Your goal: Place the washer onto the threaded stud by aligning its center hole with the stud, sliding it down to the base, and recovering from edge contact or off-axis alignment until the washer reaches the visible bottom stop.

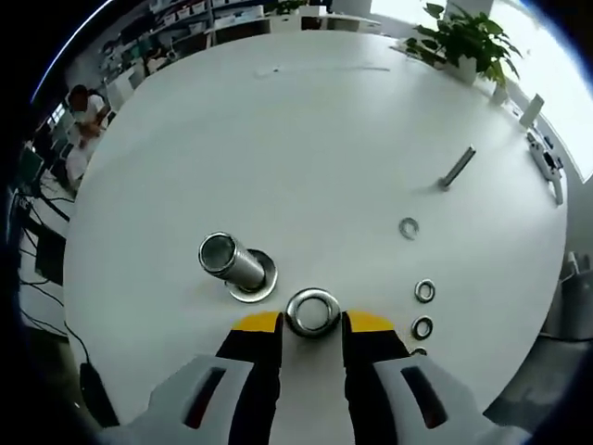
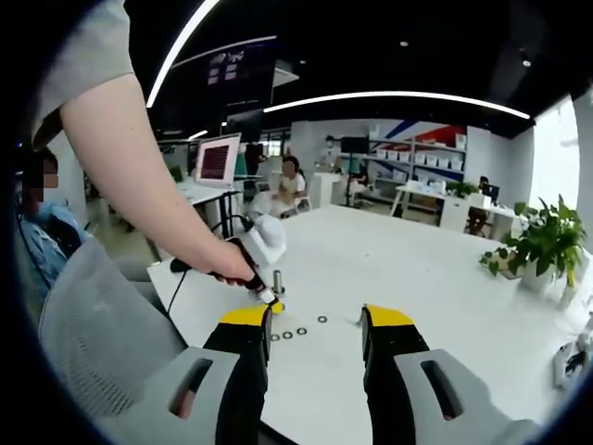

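Now clamped in the left gripper [image 1: 312,326]: washer [image 1: 313,311], hovering off-axis, just at four o'clock of the threaded stud [image 1: 230,260] on the white desk [image 1: 315,148]. Needs nudging toward ten o'clock, levelling, hole centred over the tip, then lowering. Right gripper [image 2: 317,324] spread wide, holding nothing, well back.

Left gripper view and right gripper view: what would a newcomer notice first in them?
In the left gripper view, the left tool holds a shiny washer between its yellow tips, just beside the upright threaded stud on the white table. Spare washers lie to the right. In the right gripper view, the right tool stands open above the table.
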A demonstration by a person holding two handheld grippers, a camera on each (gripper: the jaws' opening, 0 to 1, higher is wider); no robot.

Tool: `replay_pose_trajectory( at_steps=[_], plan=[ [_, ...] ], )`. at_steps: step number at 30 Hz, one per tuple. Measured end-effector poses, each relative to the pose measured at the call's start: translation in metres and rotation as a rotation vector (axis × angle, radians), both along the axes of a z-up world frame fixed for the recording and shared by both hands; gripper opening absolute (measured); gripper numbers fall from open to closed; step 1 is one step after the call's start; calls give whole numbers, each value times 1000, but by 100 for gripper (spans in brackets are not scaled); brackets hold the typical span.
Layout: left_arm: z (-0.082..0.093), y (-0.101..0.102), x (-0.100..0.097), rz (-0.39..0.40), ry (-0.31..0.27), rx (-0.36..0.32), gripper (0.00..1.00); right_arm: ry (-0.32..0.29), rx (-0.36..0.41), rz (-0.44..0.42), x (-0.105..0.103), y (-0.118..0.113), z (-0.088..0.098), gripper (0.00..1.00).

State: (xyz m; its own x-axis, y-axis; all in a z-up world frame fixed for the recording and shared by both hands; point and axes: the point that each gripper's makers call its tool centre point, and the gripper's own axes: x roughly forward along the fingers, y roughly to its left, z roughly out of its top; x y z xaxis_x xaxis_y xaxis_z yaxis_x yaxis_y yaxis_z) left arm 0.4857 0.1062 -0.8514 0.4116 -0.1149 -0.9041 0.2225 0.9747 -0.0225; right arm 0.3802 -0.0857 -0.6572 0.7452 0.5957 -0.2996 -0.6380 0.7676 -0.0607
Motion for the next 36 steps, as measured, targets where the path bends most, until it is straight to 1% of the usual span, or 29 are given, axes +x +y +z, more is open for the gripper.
replay_pose_trajectory(
  at_steps=[3,4,5,8,10,16,20,24,29,31,33,36],
  plan=[
    [-1,0,3,6,-1,6,24,1,-3,0,0,0,-1,41],
    [-1,1,3,5,1,16,23,0,-3,0,0,0,0,41],
    [-1,1,3,-12,9,34,23,-1,-2,0,0,0,0,41],
    [-2,2,5,-10,28,32,23,-1,-5,5,0,1,0,41],
    [-3,3,5,-22,37,38,23,-1,-6,6,0,1,0,41],
    [-3,4,6,-11,51,36,23,3,-9,3,0,0,-1,40],
    [-4,4,7,-20,76,44,23,2,-13,7,-1,1,-1,40],
    [-4,2,4,-25,58,54,23,0,-11,4,0,1,-1,40],
    [-5,2,5,-44,53,57,22,2,-16,6,0,1,-1,40],
    [-5,0,4,-74,24,66,22,1,-17,3,0,1,-1,40],
    [-5,3,5,-47,14,50,22,0,-16,2,0,1,-1,40],
    [-5,3,7,-60,20,50,21,0,-17,0,1,0,-1,39]
  ],
)
